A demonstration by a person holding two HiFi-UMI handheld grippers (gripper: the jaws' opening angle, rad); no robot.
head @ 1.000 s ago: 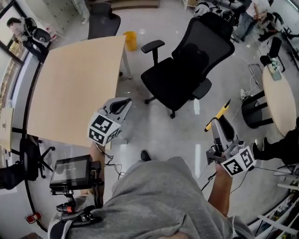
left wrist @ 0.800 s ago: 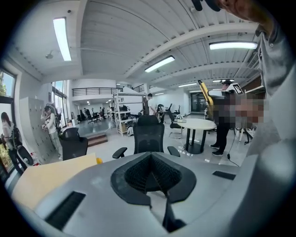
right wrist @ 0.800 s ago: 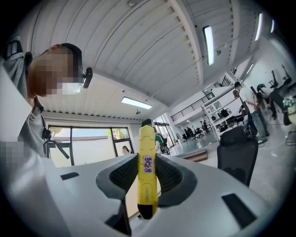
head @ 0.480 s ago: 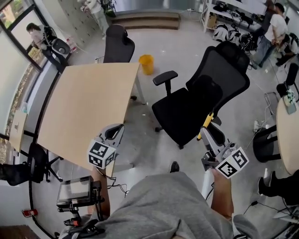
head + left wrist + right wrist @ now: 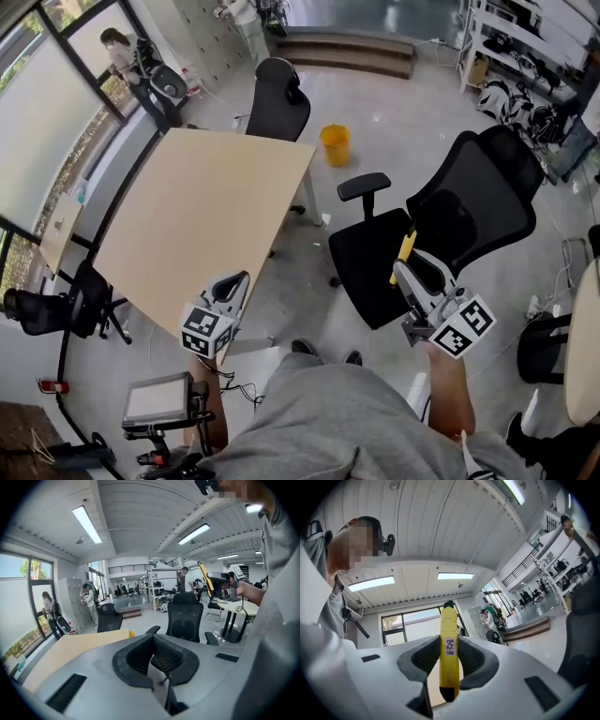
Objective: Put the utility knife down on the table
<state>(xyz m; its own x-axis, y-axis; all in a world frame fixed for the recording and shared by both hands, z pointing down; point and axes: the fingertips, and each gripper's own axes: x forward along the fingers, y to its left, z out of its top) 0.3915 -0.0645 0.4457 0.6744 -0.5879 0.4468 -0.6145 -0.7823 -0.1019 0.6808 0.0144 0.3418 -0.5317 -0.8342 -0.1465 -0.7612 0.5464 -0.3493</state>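
Observation:
A yellow utility knife with a black tip stands up between the jaws of my right gripper, which is shut on it. In the head view it hangs in the air over the black office chair. In the right gripper view the knife points up toward the ceiling, and the right gripper pinches its lower half. My left gripper hovers at the near corner of the light wooden table. The left gripper is shut with nothing in it, and the table lies ahead to its left.
A black office chair stands right of the table, under the right gripper. A second chair and a yellow bin sit past the table's far end. Another chair and a screen on a stand are at lower left.
The whole view has shifted: the table and black chair now lie nearer and more central. The right gripper with the knife has moved left over the chair. Both grippers keep their states.

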